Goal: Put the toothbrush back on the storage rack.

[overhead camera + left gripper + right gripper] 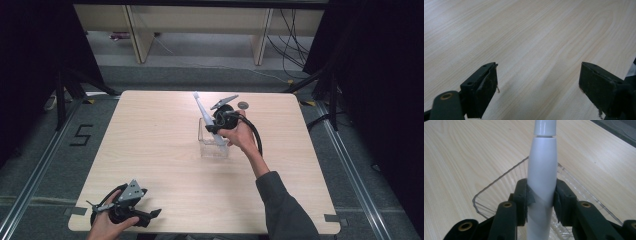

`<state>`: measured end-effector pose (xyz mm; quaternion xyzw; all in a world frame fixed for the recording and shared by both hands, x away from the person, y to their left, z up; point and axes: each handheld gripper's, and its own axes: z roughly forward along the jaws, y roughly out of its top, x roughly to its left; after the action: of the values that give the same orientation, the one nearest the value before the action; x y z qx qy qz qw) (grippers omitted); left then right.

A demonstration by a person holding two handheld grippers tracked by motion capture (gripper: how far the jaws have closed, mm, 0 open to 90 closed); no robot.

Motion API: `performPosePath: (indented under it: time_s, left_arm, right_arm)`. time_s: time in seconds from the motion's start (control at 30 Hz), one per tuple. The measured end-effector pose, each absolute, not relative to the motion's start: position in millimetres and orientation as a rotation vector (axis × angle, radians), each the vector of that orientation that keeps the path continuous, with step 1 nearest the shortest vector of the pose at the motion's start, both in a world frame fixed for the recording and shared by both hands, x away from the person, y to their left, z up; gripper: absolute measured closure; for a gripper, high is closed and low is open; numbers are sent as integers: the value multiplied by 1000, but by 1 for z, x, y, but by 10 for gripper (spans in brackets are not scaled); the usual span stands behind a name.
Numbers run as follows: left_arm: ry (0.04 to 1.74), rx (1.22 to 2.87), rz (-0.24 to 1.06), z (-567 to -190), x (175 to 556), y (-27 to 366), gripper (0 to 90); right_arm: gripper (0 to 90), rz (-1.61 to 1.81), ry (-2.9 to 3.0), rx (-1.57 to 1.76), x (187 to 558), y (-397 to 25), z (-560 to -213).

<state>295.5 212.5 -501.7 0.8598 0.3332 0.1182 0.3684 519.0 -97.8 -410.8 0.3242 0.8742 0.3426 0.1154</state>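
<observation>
The right tool [540, 202] is clamped on a white electric toothbrush [542, 172] standing tilted in the clear box [203, 145] mid-bench [150, 150], apparently mid-placement or mid-removal, while the left tool [537, 87], jaws apart and empty, rests well away from the box.

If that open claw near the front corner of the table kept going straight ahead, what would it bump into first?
Probably just the pale wooden tabletop: the left claw tilts down toward bare wood, with nothing between or ahead of its jaws, though depth is uncertain.

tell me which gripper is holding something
The right gripper, shut on the white toothbrush over the clear box; the left gripper is open.
</observation>
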Motion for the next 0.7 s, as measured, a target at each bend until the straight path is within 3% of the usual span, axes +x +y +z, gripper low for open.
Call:
performPosePath:
  time_s: [0.7]
  left_arm:
    - [849,2216,307,-502,296,213,150]
  right_arm:
    - [668,819,2621,1001,521,-88,-425]
